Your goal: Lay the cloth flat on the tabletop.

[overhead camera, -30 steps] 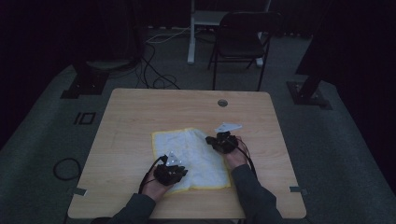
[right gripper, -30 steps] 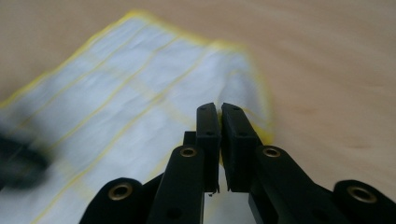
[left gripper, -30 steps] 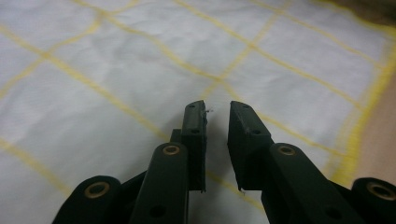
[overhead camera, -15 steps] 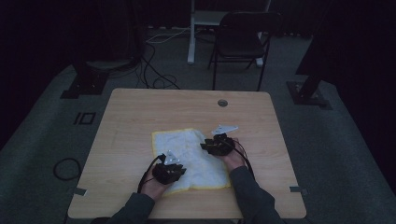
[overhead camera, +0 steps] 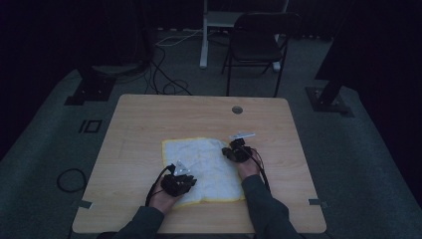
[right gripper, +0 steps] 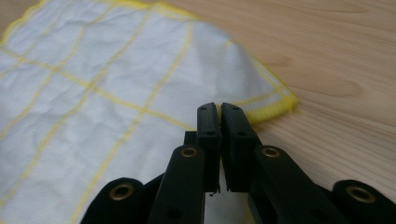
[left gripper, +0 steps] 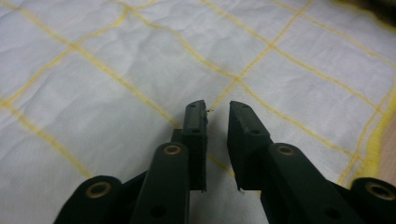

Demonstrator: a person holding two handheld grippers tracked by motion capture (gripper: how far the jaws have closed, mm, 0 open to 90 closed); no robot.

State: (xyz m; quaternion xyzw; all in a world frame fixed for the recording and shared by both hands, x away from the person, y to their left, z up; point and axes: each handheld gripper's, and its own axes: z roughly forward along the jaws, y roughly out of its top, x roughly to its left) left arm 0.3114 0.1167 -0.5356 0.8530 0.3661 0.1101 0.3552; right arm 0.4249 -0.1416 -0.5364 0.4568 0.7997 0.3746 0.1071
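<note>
- Spanning most of the high view: wooden table (overhead camera: 149,129), round grommet hole (overhead camera: 237,109) near its far edge, bare wood on all sides of the work.
- Lying flat near the table's near edge, a little right of centre: white cloth (overhead camera: 204,159) with yellow grid lines and a yellow hem, lightly wrinkled, spread open.
- Standing on the floor beyond the far edge, well apart from the work: dark folding chair (overhead camera: 256,45); beside it a white post (overhead camera: 204,35); loose cables (overhead camera: 164,84) on the carpet to the left.
- Resting over the cloth's near-left part: left gripper (left gripper: 217,114), jaws a narrow gap apart and just now closing further, no fold of cloth seen between them, cloth surface directly ahead of and beneath the tips.
- Sitting at the cloth's far-right corner: right gripper (right gripper: 219,109), jaws just now closing and brought almost together, a hairline slit left; hemmed corner of the cloth just beyond and right of the tips; cannot tell whether any cloth is pinched between them.
- Entering from the bottom edge of the high view: two dark sleeves (overhead camera: 263,204), one hand behind each gripper.
- Blocking nothing: no item lying on the cloth or between the two grippers.
</note>
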